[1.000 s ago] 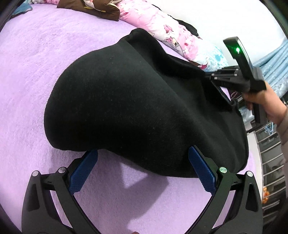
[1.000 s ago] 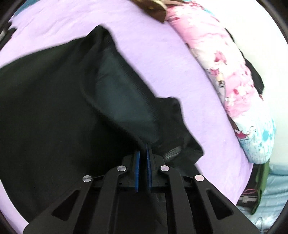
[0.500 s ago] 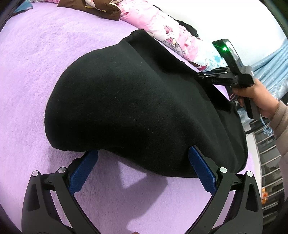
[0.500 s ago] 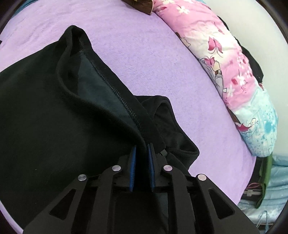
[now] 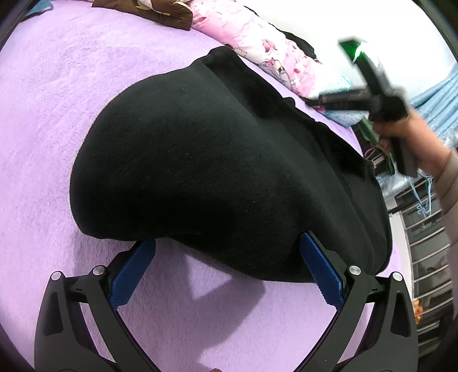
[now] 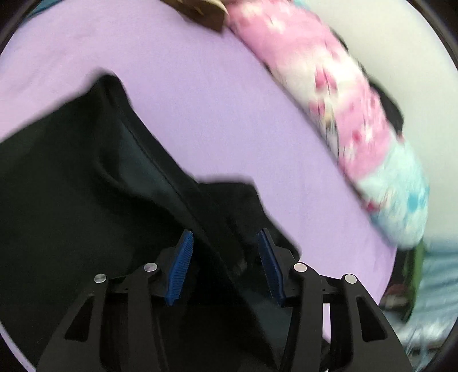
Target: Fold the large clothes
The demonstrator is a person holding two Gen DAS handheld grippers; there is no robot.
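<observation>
A purple fleece blanket [image 5: 71,120] covers the bed. Along the blanket's far edge lies a pink floral quilt [image 5: 257,48] with a light blue end [image 6: 400,194]. A brown cushion [image 5: 160,14] sits at the blanket's far edge, beside the quilt.

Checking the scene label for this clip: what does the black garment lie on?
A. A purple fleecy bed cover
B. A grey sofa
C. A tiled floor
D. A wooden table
A: the black garment is spread over a purple fleecy bed cover, with a pink floral pillow along the far edge.
</observation>
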